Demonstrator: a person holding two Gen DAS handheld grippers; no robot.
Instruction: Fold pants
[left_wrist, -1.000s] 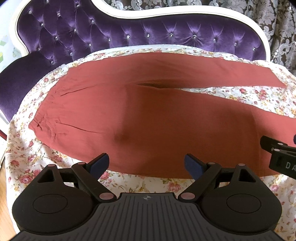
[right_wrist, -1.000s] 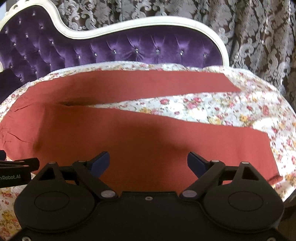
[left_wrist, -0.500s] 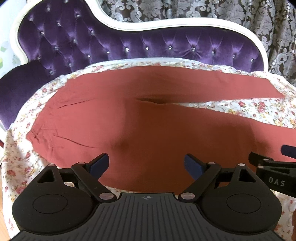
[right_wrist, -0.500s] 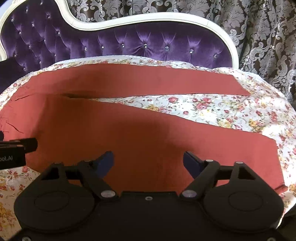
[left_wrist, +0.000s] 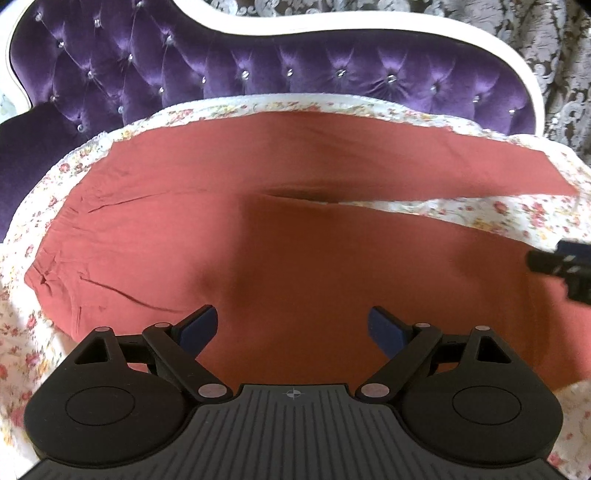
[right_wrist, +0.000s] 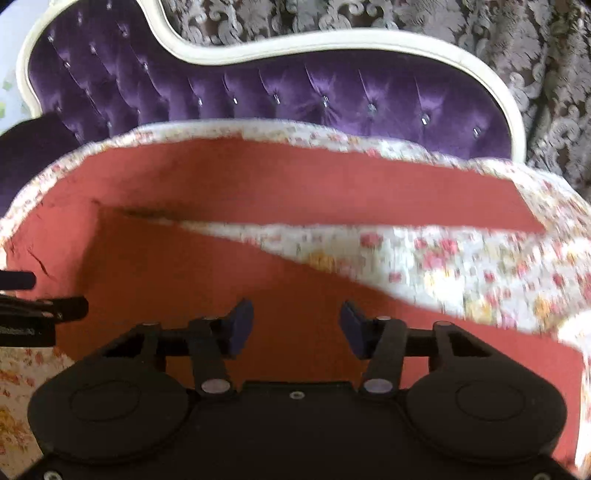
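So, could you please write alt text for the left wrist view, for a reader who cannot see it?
Rust-red pants lie spread flat on a floral sheet, legs parted in a V toward the right, waistband at left. The open left gripper hovers over the near leg, gripping nothing. A tufted purple sofa back stands behind; the right gripper shows at the right edge.

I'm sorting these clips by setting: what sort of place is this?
Probably a home living room or bedroom: a tufted purple velvet sofa with a white frame, a floral sheet spread over it under the pants, and damask curtains behind.
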